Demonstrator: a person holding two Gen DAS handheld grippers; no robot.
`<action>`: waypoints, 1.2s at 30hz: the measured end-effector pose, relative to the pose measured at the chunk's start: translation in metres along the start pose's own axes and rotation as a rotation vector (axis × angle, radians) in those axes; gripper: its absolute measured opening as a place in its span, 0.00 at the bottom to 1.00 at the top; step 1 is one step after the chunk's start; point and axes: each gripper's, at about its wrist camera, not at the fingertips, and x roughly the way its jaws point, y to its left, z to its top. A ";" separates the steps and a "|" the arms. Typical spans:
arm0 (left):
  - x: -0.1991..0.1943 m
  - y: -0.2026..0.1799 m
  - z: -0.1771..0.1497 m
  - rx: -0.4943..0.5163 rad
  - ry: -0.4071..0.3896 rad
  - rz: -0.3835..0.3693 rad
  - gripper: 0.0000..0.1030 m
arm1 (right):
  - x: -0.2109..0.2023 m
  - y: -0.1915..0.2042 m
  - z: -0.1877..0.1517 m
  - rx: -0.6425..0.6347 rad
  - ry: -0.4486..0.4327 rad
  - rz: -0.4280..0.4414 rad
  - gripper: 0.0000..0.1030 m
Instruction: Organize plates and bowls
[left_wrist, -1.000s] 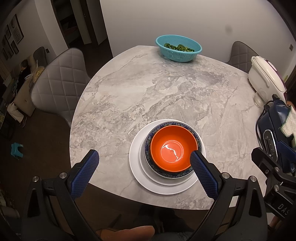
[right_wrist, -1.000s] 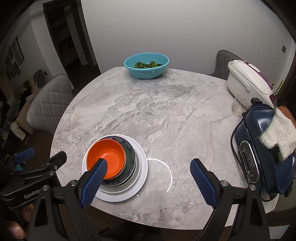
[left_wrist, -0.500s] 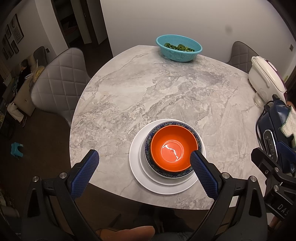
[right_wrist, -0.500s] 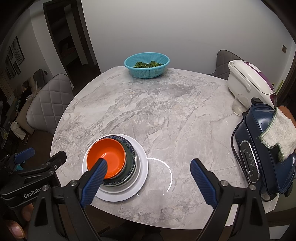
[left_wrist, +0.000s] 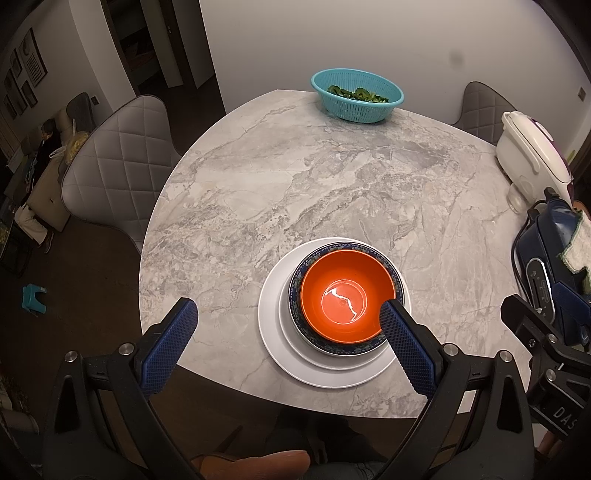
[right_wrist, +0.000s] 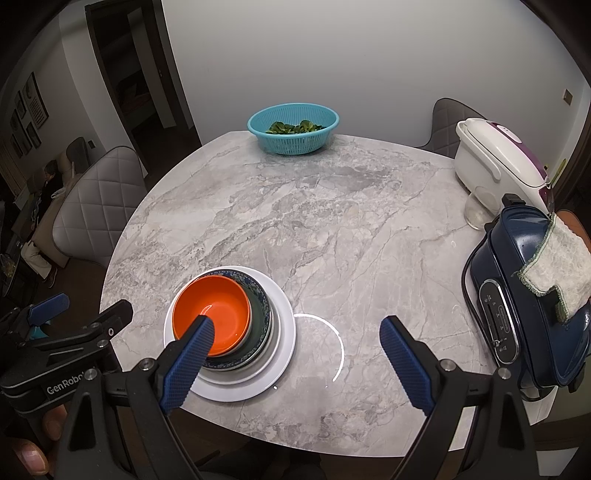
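Note:
An orange bowl (left_wrist: 341, 295) sits inside a dark blue patterned bowl (left_wrist: 397, 280), which rests on stacked white plates (left_wrist: 273, 325) near the table's front edge. The stack also shows in the right wrist view: orange bowl (right_wrist: 214, 310), blue bowl (right_wrist: 260, 314), white plates (right_wrist: 286, 332). My left gripper (left_wrist: 286, 319) is open and empty, held above the table's front edge just left of the stack. My right gripper (right_wrist: 295, 336) is open and empty, above the table to the right of the stack.
A teal basket of greens (left_wrist: 356, 95) stands at the far edge of the marble table (left_wrist: 295, 184). A white rice cooker (right_wrist: 495, 162) and a dark blue appliance with a cloth on it (right_wrist: 532, 302) stand at the right. Grey chairs stand at the left (left_wrist: 118, 166) and behind.

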 end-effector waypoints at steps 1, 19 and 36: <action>0.000 0.000 0.000 0.000 0.001 -0.001 0.97 | 0.000 0.000 0.000 0.000 0.000 0.000 0.90; 0.001 0.000 0.002 0.002 0.002 0.000 0.97 | 0.001 0.000 0.001 -0.001 0.003 0.001 0.90; 0.004 0.002 0.002 0.003 0.004 -0.002 0.97 | 0.003 0.001 0.002 -0.001 0.006 0.001 0.90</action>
